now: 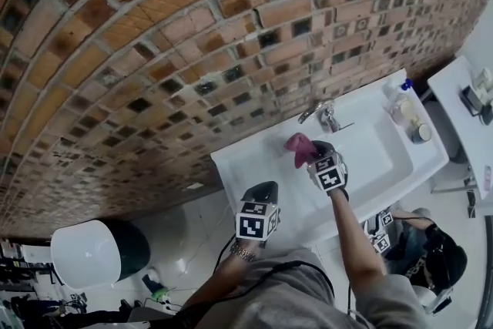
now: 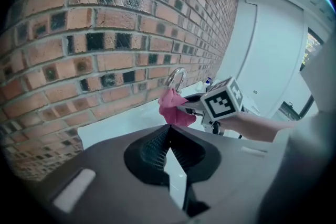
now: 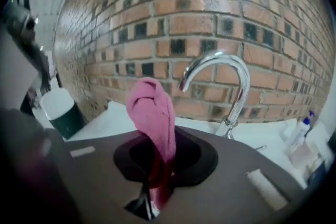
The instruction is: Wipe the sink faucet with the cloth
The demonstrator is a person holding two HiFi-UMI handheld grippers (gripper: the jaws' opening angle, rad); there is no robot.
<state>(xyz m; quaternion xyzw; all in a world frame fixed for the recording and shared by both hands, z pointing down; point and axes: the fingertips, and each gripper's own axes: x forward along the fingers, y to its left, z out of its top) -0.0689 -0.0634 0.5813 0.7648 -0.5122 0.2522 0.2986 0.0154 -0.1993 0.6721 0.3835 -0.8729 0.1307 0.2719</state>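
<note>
A pink cloth (image 1: pixel 299 147) (image 3: pixel 154 113) (image 2: pixel 174 109) is bunched up and sticks out of my right gripper (image 1: pixel 311 157), whose jaws are shut on it. The cloth hangs over the white sink (image 1: pixel 385 158), just short of the curved chrome faucet (image 1: pixel 322 113) (image 3: pixel 231 81) (image 2: pixel 176 78) and not touching it. My left gripper (image 1: pixel 266 193) (image 2: pixel 167 140) is held back over the sink's near left corner. Its jaws are shut with nothing between them.
A brick wall (image 1: pixel 154 50) rises right behind the sink. Bottles and a jar (image 1: pixel 408 115) stand at the sink's right end. A white and dark bin (image 1: pixel 96 250) (image 3: pixel 60 110) sits on the floor to the left. A white counter (image 1: pixel 470 112) is at the far right.
</note>
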